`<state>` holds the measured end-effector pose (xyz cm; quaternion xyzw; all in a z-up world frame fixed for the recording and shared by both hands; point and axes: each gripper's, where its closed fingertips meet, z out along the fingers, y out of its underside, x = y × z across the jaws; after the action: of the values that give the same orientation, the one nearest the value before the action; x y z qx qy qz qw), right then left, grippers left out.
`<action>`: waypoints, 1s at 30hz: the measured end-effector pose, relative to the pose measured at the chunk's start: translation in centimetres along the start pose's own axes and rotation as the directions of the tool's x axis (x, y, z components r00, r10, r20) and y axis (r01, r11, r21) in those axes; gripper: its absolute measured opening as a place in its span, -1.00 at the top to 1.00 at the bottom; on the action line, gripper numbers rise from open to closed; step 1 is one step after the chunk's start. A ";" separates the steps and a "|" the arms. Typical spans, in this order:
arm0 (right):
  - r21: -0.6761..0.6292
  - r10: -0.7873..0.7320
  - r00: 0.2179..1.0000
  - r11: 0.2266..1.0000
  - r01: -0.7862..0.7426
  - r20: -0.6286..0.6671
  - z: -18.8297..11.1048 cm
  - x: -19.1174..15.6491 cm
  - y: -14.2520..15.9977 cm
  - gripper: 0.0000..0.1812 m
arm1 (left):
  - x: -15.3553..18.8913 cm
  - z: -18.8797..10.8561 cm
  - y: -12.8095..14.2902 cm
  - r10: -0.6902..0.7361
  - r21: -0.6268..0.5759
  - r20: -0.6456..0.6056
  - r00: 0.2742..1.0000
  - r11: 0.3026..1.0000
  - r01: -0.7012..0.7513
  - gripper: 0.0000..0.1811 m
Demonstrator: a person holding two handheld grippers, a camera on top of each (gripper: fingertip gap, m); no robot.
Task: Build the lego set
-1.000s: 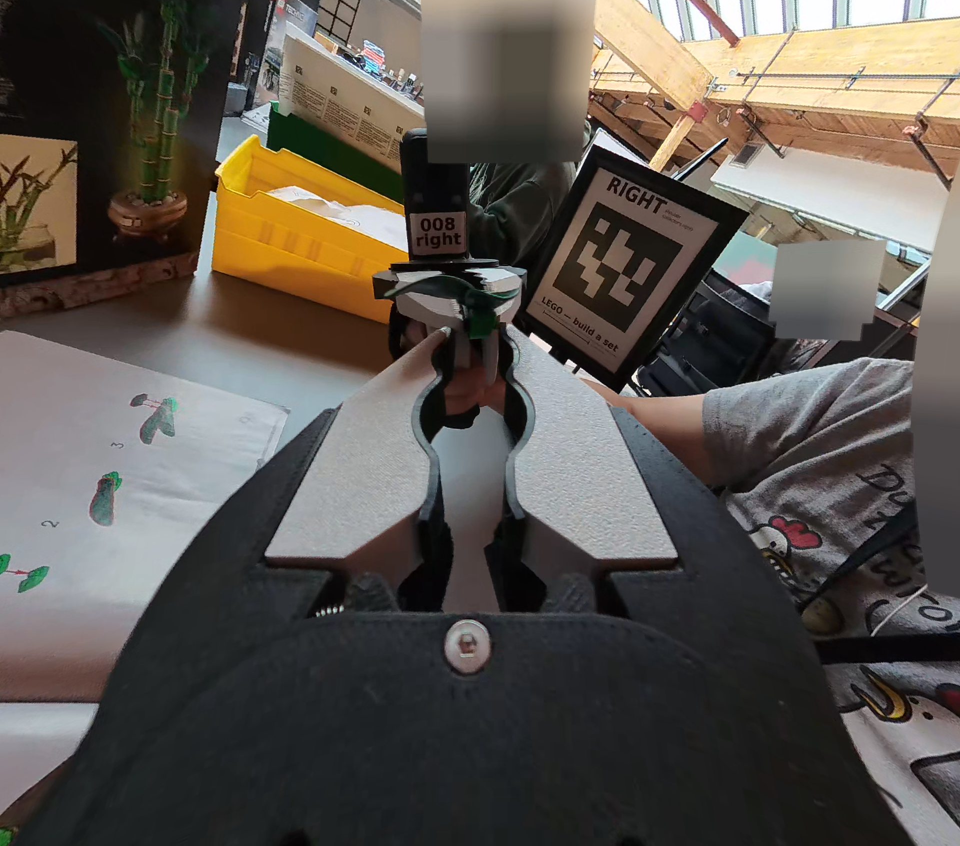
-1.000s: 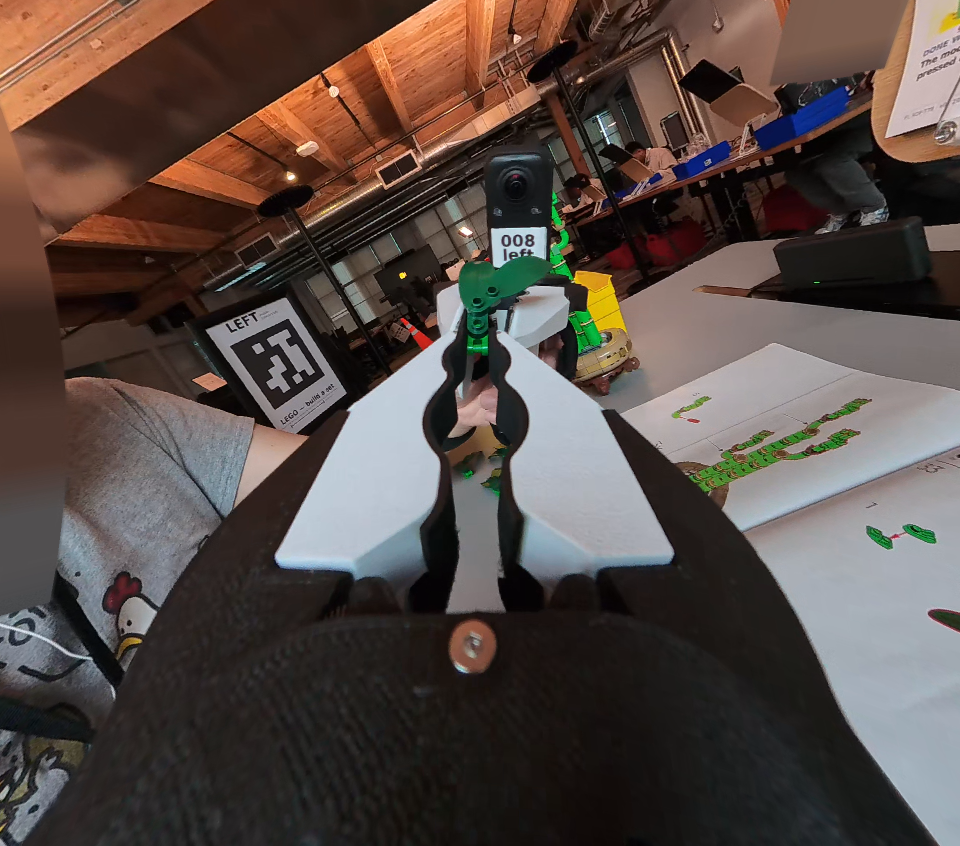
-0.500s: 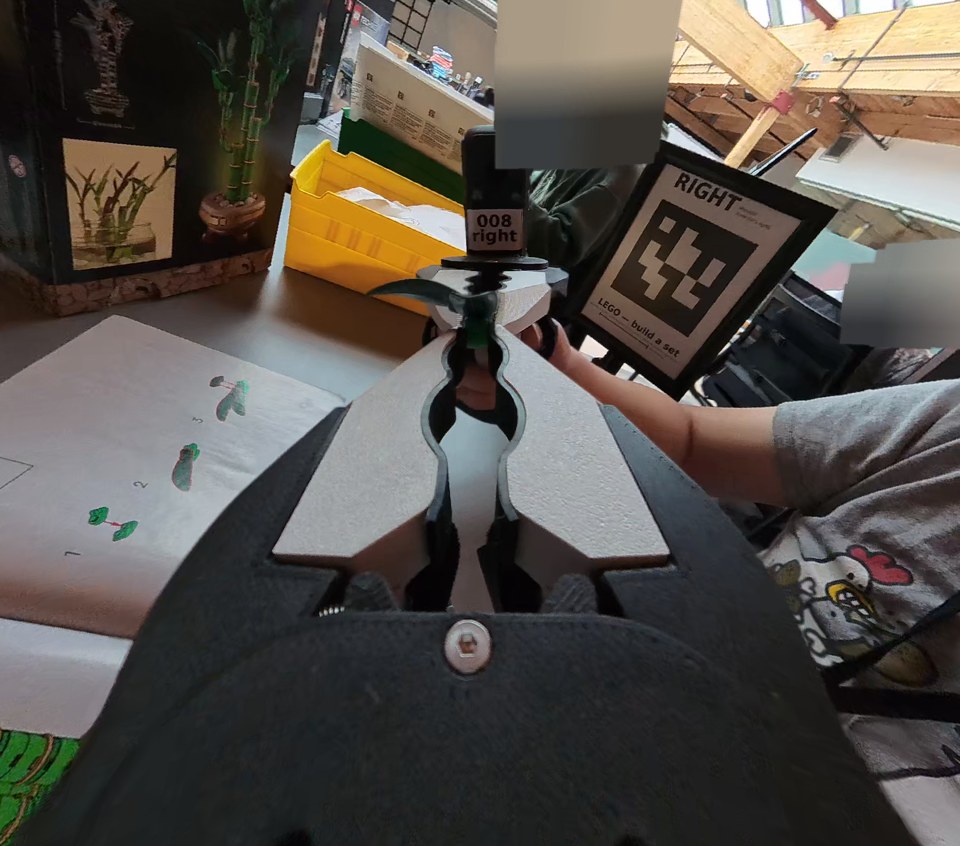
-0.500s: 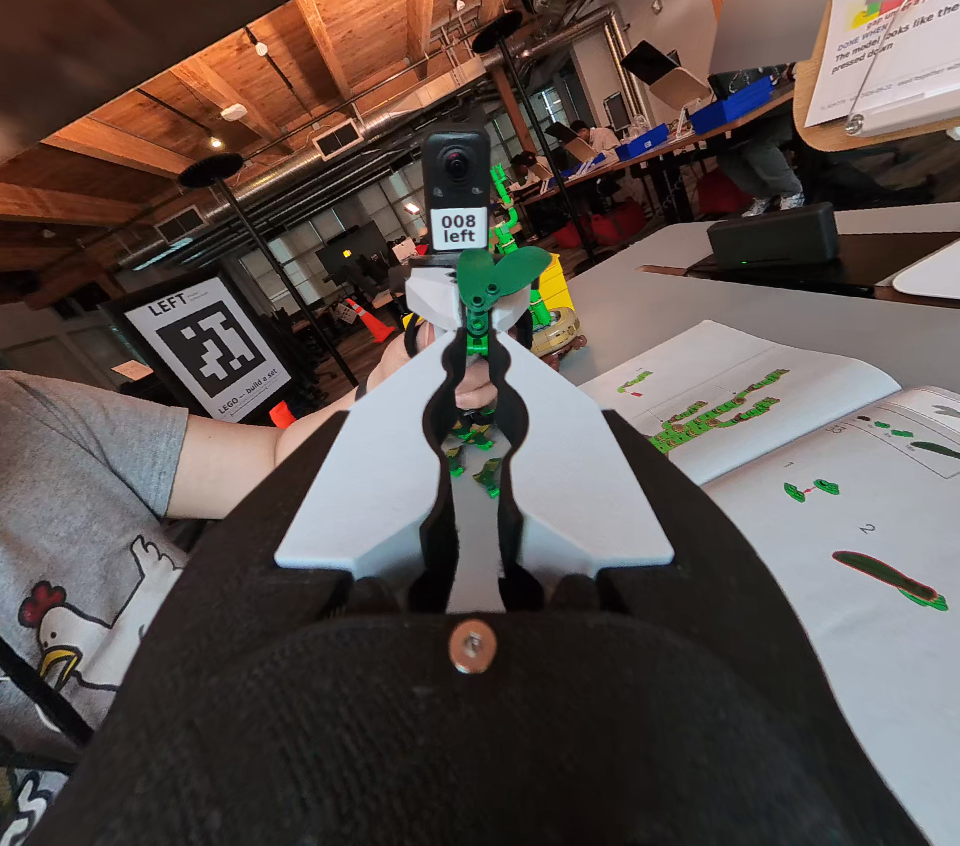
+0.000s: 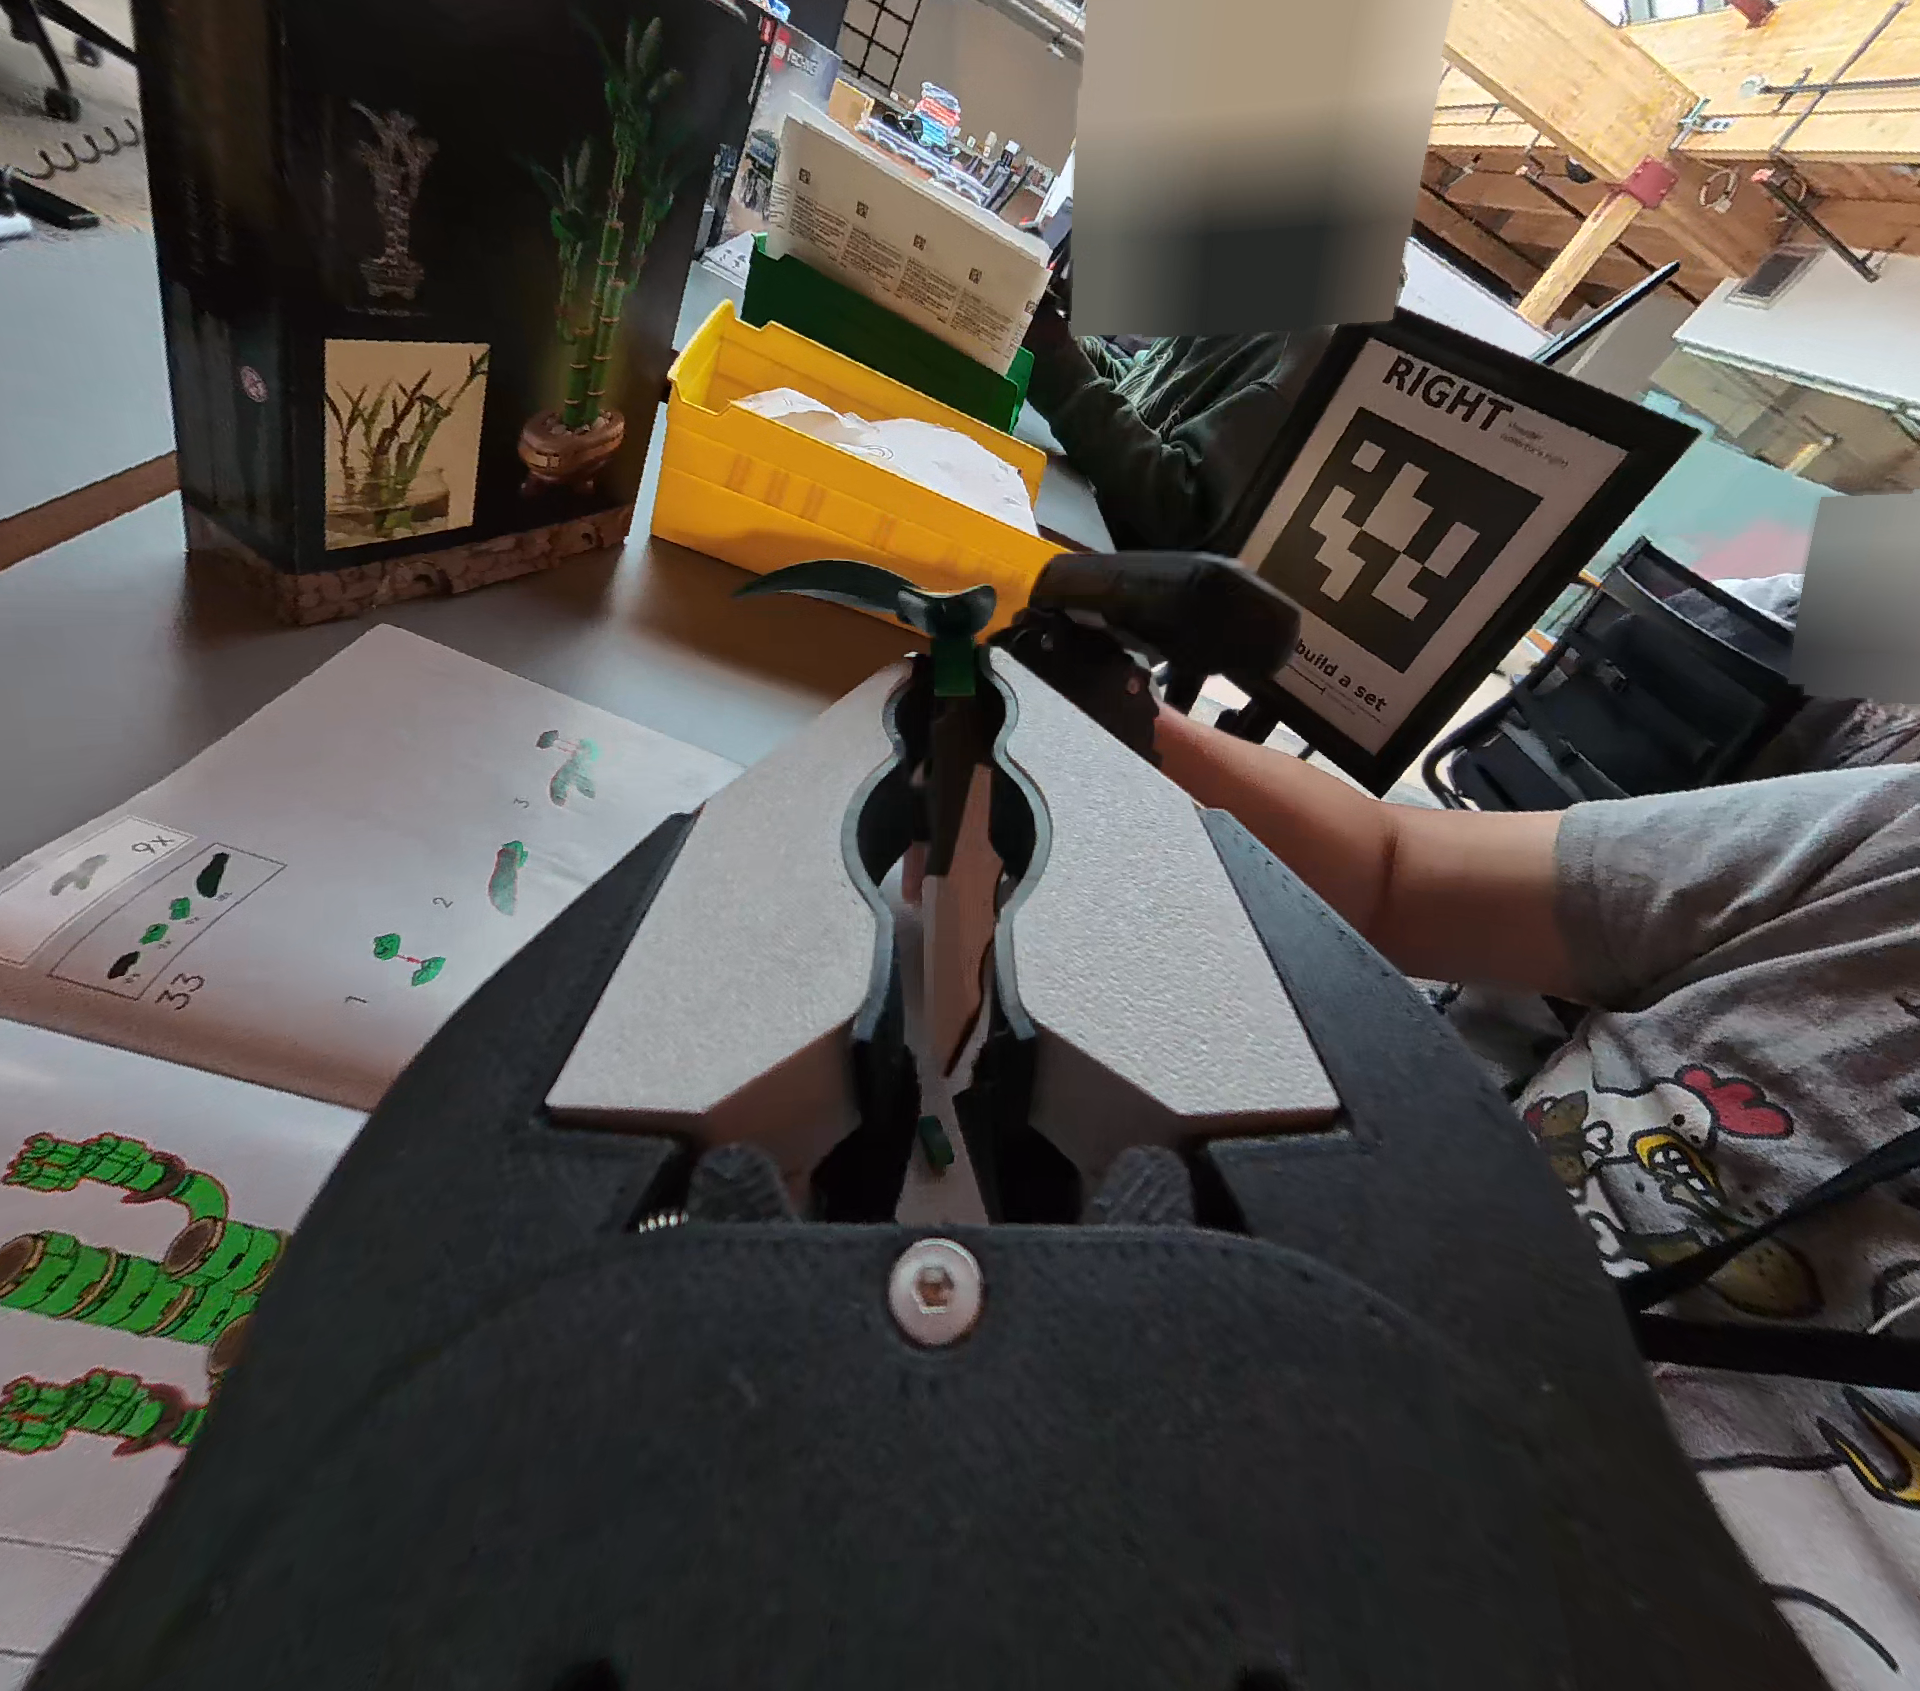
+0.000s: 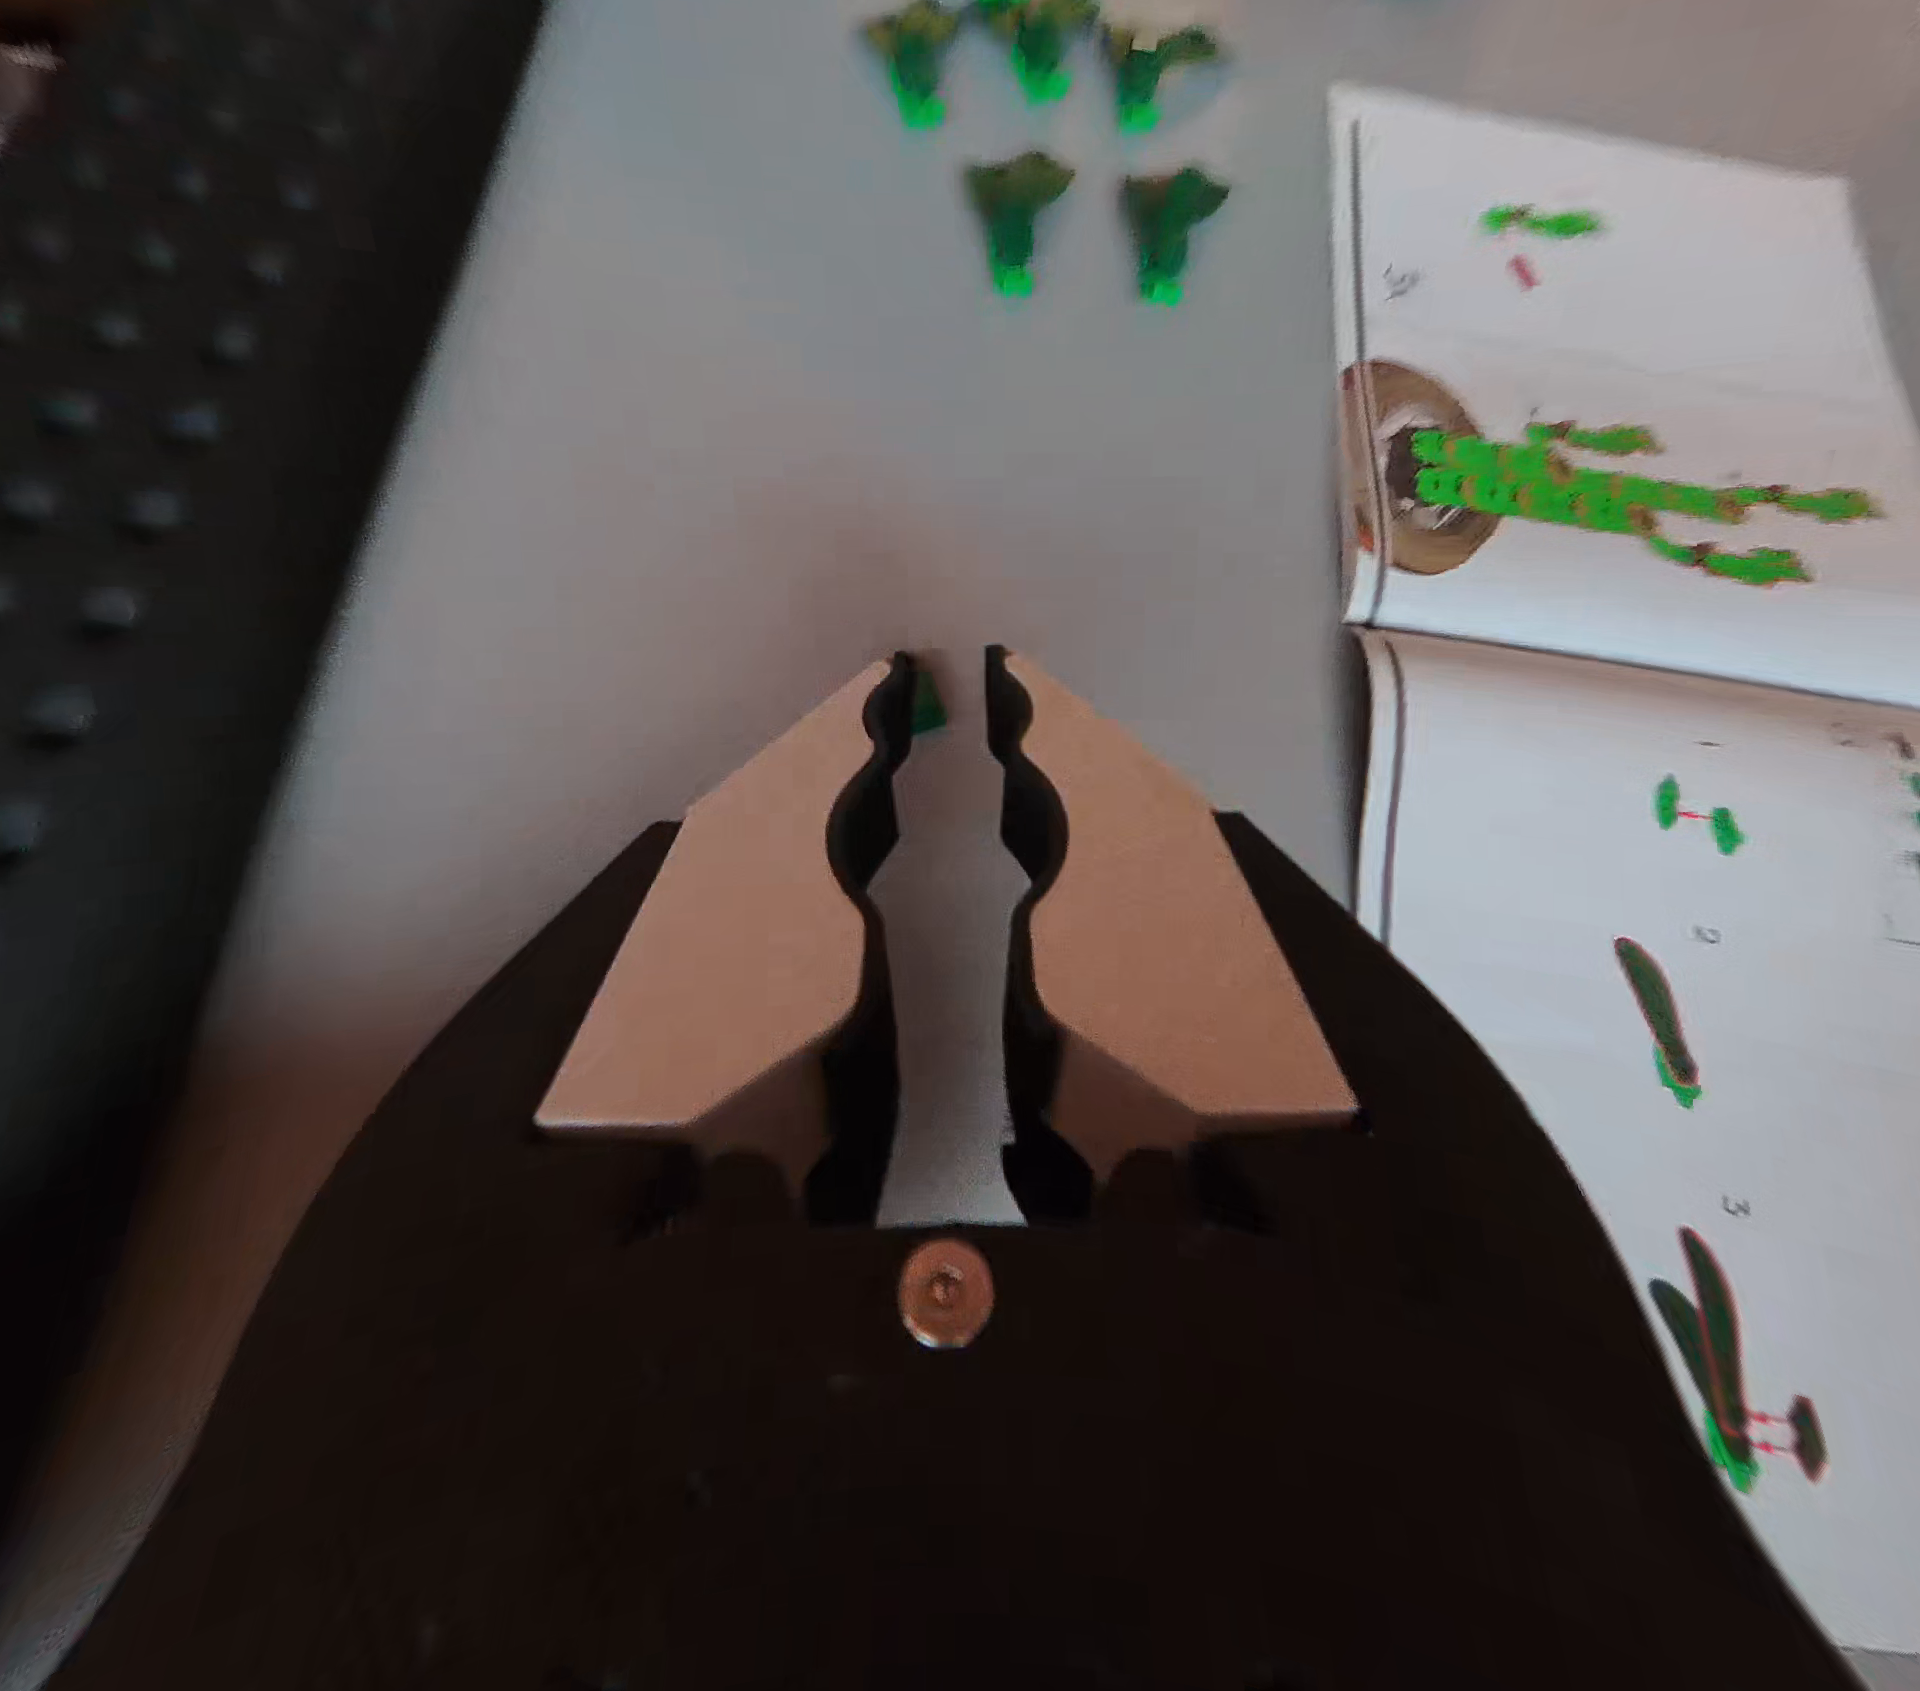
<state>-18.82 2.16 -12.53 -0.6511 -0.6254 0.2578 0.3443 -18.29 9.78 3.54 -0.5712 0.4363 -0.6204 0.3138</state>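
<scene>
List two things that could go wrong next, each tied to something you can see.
1. The left gripper pinches the leaf piece only at its bright green base, so it may twist or slip.
2. The right gripper, jaws apart and blurred with motion, points toward the finished leaf pieces on the table and could scatter them.

Ahead of the right gripper [image 6: 943, 685], whose jaws stand slightly apart with a small green piece [image 6: 927, 704] against the left tip, a bare stretch of grey tabletop [image 6: 727, 436] runs up to a cluster of small green leaf-shaped brick assemblies [image 6: 1023, 52]. A black studded mat [image 6: 208, 270] borders that stretch on the left; the open white instruction booklet [image 6: 1600, 394] borders it on the right. In the left wrist view, the tall dark cardboard set box [image 5: 416, 239] and the yellow plastic bin [image 5: 831, 488] wall off the table's far side, with dark tabletop [image 5: 623, 633] open before them.
</scene>
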 end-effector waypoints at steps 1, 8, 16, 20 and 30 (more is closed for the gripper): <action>-0.036 -0.006 1.000 0.999 0.006 0.001 0.5 0.0 0.5 0.82 | 0.1 -0.2 -0.1 0.004 -0.001 -0.002 1.000 1.000 -0.004 0.94; -0.108 0.024 0.998 0.994 -0.017 0.064 2.0 -0.4 1.8 0.87 | 0.6 -0.2 -0.1 0.021 -0.025 -0.013 1.000 0.999 -0.022 0.94; -0.146 0.043 0.998 0.989 -0.035 0.052 1.6 -0.2 2.7 0.88 | 0.8 0.3 0.8 0.016 -0.077 -0.025 1.000 0.997 -0.018 0.94; -0.121 0.075 0.997 0.990 -0.074 0.007 0.8 0.6 2.7 0.83 | 0.8 0.4 1.0 0.012 -0.087 -0.027 1.000 0.996 -0.015 0.94; -0.139 0.051 0.995 0.988 -0.064 -0.090 2.2 2.2 2.3 0.75 | 0.7 0.4 1.1 0.002 -0.092 -0.029 1.000 0.996 -0.005 0.94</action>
<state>-18.81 4.65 -15.50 -0.7021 -0.6077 0.1942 0.3163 -18.13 8.59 2.84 -0.5753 0.4699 -0.6071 0.2820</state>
